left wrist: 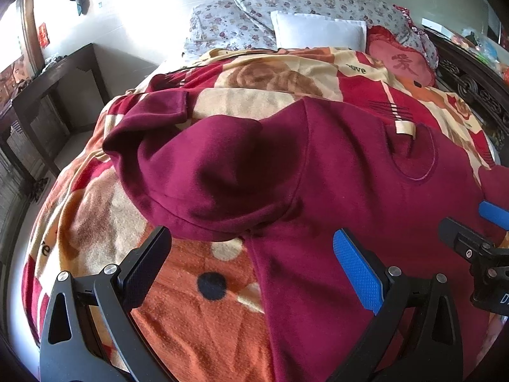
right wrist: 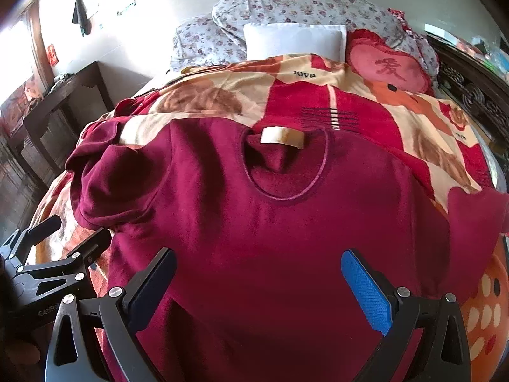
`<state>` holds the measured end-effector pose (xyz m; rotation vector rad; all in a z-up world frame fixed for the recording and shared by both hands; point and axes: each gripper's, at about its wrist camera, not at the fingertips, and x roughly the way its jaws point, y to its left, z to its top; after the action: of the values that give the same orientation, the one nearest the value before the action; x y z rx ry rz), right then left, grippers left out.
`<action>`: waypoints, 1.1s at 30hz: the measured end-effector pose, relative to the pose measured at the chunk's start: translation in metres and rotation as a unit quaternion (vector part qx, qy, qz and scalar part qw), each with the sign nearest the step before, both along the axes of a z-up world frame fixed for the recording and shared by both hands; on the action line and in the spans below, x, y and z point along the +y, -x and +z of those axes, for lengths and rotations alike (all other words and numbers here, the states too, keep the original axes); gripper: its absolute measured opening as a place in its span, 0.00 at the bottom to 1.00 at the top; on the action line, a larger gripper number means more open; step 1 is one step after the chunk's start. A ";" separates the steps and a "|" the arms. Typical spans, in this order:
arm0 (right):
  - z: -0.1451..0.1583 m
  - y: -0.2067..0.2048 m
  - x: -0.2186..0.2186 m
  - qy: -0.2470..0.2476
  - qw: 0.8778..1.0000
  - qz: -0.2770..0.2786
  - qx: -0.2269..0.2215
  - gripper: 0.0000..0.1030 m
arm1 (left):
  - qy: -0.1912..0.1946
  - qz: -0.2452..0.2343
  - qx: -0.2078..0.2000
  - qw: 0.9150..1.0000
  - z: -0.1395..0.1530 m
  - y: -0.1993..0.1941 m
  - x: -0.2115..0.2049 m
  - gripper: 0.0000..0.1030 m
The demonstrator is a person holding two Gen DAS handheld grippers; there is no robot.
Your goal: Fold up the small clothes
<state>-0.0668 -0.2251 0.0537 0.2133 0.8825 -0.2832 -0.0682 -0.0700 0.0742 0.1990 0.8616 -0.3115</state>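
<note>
Both grippers are spread wide with nothing between their pads: my left gripper (left wrist: 253,273) hangs over the garment's side seam, my right gripper (right wrist: 259,289) over its chest. Under them the maroon top (right wrist: 270,222) lies face up across the middle of the bed (left wrist: 470,86), on the patterned blanket (left wrist: 197,312), neckline (right wrist: 286,175) toward the pillows. I judge it light, limp and plush, so it should drape and drag on the fuzzy blanket rather than slide; a pinch at the shoulder seam or a sleeve cuff looks best, not the flat middle. One sleeve (left wrist: 203,172) toward the bed's left edge is bunched in a hump, its cuff hard to trace. The opposite sleeve runs out of frame, the hem is hidden below my grippers, and the neck label (right wrist: 281,137) is unreadable.
</note>
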 end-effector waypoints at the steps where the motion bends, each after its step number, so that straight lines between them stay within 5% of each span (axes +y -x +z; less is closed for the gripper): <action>1: 0.000 -0.002 0.001 0.000 1.000 0.002 0.000 1.00 | 0.000 0.002 0.000 1.000 0.000 -0.001 0.002 0.99; 18: 0.010 -0.080 0.049 -0.044 0.995 0.086 -0.026 0.95 | 0.004 0.079 0.008 0.997 -0.012 -0.040 0.067 0.99; 25: 0.028 -0.165 0.073 -0.144 0.978 0.140 -0.049 0.85 | 0.028 0.117 0.008 0.993 -0.013 -0.064 0.095 0.99; 33: -0.008 -0.255 0.101 -0.261 0.951 0.163 -0.003 0.73 | 0.036 0.131 0.029 0.990 -0.033 -0.083 0.107 0.99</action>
<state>0.1885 -0.1242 0.0460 0.5513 0.9580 0.2667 0.0148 0.0371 0.0416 0.0092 0.9211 -0.1019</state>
